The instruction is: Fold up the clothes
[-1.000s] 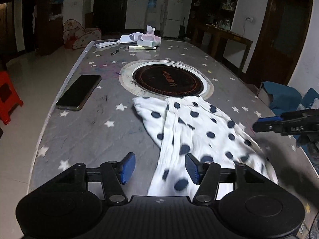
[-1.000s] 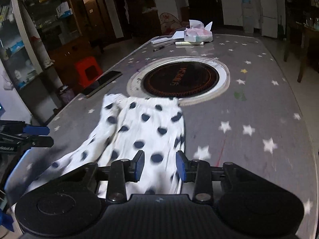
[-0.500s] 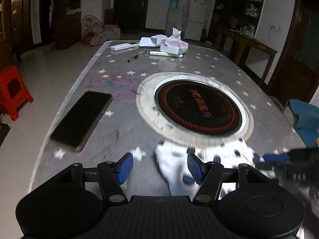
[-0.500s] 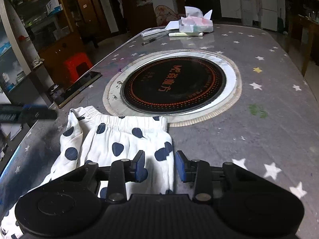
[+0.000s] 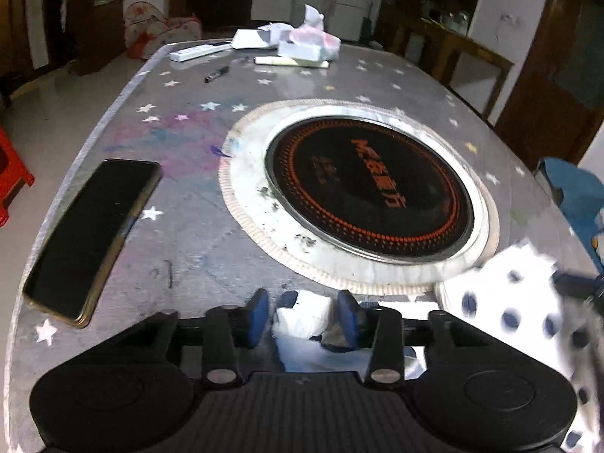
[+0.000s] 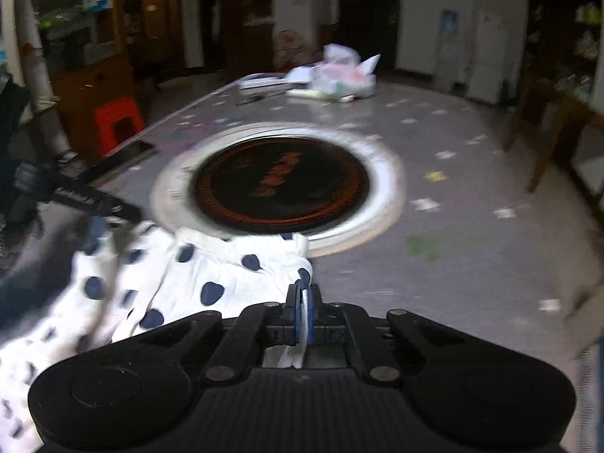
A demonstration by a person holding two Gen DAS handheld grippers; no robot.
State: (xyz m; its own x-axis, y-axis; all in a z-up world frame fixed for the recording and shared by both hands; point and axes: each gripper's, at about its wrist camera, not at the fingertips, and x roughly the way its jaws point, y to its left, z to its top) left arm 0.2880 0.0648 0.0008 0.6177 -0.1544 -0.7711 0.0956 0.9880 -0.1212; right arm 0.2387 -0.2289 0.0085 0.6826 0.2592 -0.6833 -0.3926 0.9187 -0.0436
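A white garment with dark blue polka dots [image 6: 211,283] lies on the grey star-patterned table [image 5: 196,249], its waistband edge against the rim of the round cooktop. My right gripper [image 6: 302,302] is shut on the waistband's right corner, with white cloth pinched between the blue pads. At the waistband's left corner, my left gripper [image 5: 304,315] has its jaws closing around a white fold of the garment [image 5: 302,319]. A small gap shows at its left pad. The left gripper [image 6: 94,200] also appears blurred in the right wrist view. The rest of the garment [image 5: 509,302] trails off to the right.
A round black cooktop [image 5: 370,196] with a white rim is set in the table's middle. A black phone [image 5: 94,234] lies near the left edge. A tissue pack [image 5: 309,43], remote [image 5: 196,51] and pen [image 5: 217,74] sit at the far end. A blue chair [image 5: 577,196] stands right.
Both grippers moved forward to the waistband corners. The right gripper shut on the right corner. The left gripper's jaws narrowed around the left corner.
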